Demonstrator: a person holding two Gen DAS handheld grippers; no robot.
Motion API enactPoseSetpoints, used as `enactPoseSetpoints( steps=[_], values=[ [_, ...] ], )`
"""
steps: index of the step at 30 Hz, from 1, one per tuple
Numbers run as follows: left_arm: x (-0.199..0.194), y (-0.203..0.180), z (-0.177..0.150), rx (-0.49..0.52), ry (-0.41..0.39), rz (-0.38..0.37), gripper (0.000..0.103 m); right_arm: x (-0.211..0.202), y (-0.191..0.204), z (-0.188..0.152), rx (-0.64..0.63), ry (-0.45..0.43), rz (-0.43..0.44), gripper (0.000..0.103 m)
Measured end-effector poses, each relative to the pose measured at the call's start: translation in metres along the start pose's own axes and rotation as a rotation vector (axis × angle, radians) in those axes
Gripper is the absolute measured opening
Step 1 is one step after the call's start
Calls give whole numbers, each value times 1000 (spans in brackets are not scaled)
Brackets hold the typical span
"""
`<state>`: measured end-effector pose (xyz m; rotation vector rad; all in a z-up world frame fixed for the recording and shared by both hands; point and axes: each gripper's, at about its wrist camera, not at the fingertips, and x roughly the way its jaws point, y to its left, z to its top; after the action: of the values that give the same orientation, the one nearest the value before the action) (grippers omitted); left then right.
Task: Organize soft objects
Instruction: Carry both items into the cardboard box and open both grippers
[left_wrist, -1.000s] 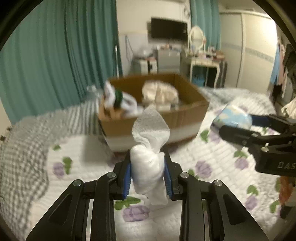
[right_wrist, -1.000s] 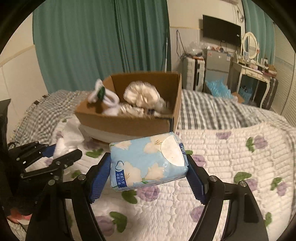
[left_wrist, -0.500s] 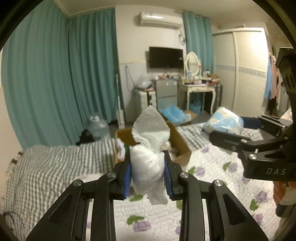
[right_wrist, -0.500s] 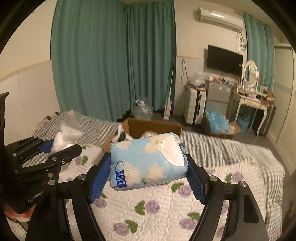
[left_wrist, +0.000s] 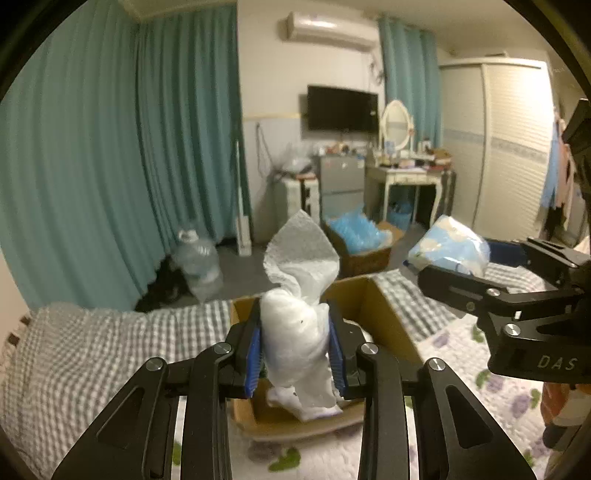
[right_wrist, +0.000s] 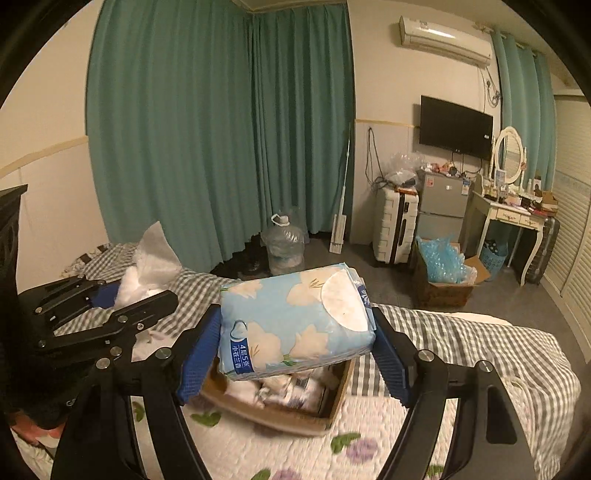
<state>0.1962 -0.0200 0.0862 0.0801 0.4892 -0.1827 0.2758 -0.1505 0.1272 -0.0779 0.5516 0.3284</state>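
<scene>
My left gripper (left_wrist: 295, 354) is shut on a crumpled white tissue wad (left_wrist: 297, 332) and holds it over the open cardboard box (left_wrist: 384, 317) on the bed. My right gripper (right_wrist: 295, 350) is shut on a blue flowered tissue pack (right_wrist: 295, 325) and holds it above the same box (right_wrist: 295, 413), which has white soft items inside. The right gripper with the pack also shows in the left wrist view (left_wrist: 450, 247), to the right. The left gripper with the wad shows in the right wrist view (right_wrist: 144, 266), to the left.
The bed has a flowered quilt (right_wrist: 303, 450) and a grey checked blanket (left_wrist: 92, 343). Beyond it stand teal curtains (right_wrist: 221, 129), a water jug (right_wrist: 284, 247), a suitcase (right_wrist: 395, 225), a box of blue plastic (right_wrist: 443, 273) and a dressing table (right_wrist: 513, 210).
Both grippers have moved forward and now hang over the box, each still holding its item. The box now lies right beneath the fingers in both views.
</scene>
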Motion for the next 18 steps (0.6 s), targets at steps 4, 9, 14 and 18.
enactPoseSetpoints(
  steps=[4, 9, 14, 18],
  values=[
    [52, 6, -6, -10, 59, 9, 30, 46, -12, -4, 14, 38, -2, 77],
    [100, 8, -26, 13, 106, 7, 32, 100, -27, -19, 23, 87, 15, 77],
    [127, 10, -38, 43, 126, 1, 69, 134, -33, -24, 28, 93, 29, 78],
    [137, 19, -38, -22, 140, -30, 83, 142, -35, -19, 15, 63, 36, 96]
  ],
)
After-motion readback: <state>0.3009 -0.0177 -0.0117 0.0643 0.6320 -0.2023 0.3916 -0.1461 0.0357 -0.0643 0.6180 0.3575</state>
